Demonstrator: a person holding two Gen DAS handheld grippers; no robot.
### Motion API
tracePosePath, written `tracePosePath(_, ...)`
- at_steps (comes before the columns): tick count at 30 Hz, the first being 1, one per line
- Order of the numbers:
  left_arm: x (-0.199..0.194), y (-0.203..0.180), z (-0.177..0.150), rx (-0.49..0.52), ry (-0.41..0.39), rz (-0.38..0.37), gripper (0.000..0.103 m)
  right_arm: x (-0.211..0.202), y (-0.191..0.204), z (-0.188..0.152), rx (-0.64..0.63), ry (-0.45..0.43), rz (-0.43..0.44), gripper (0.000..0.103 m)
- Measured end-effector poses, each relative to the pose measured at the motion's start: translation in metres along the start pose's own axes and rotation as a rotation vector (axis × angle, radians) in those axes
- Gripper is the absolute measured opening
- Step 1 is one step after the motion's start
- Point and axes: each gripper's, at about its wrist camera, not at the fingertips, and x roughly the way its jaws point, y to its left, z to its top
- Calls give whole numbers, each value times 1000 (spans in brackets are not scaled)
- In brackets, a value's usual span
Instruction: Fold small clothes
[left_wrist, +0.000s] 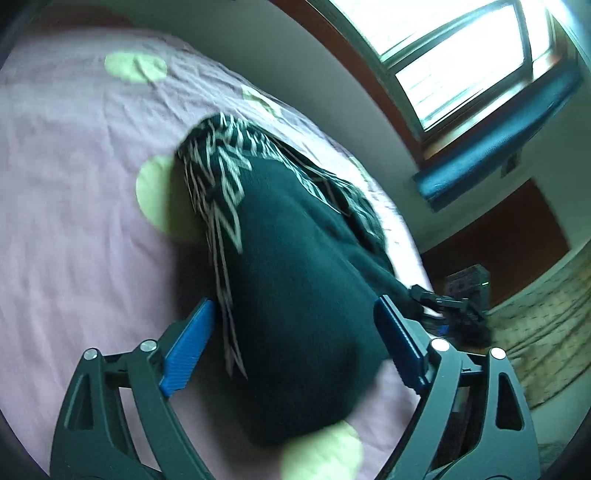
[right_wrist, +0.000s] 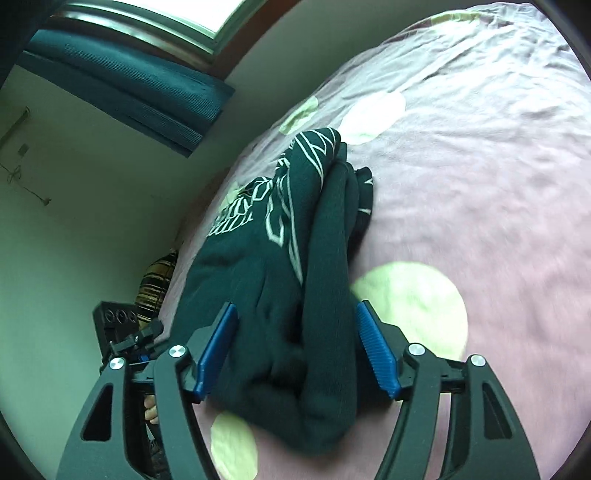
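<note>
Releasing looks like the step in hand: both claws stand apart around a dark garment (left_wrist: 295, 295) lying folded on the bed (left_wrist: 74, 221), with no pad pressing cloth that I can see. Left claw (left_wrist: 295, 350): blue pads wide apart, garment bulk running between them from 6 o'clock up toward 12 in the left wrist view, clear gap at the left pad; contact at the right pad too blurred to call. Right claw (right_wrist: 295, 347): jaws apart, cloth fills most of the gap, the fold ridge close to the right-hand pad, and I can't confirm touch there. The garment is dark green-black with a white line print at its far end, 12 o'clock from each claw; in the right wrist view it shows stacked layers with a rolled ridge on its right side, so judged at least one fold done. It sits near the bed edge; the pink sheet with pale green dots (right_wrist: 410, 306) spreads out at 3 o'clock in the right view. The other claw's tip (left_wrist: 443, 302) shows at 3 o'clock in the left view, so the two sit close together at the near end. Next move, my call: back both claws clear, check the bundle holds its shape, then regrip the near end for another fold or flatten the ridge. Risk: a pad snagging cloth on the way out and pulling the layers open.
</note>
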Motion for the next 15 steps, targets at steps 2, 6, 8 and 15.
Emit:
tracePosePath(2,-4,1,-11,-11,4,-6,90,-6,-1,-9,27,3,35,67)
tracePosePath(6,4,-1,-21,-17,23,-1,91,-4,5,-15,7,-7,31,71)
tracePosePath(8,10,-1,-22,-26,29,3,92,5,7,-16,-50,-9,-92,73)
tracePosePath(15,27,11,-28,-97,50,-44,97,25,-32,-17,81,0,15,82)
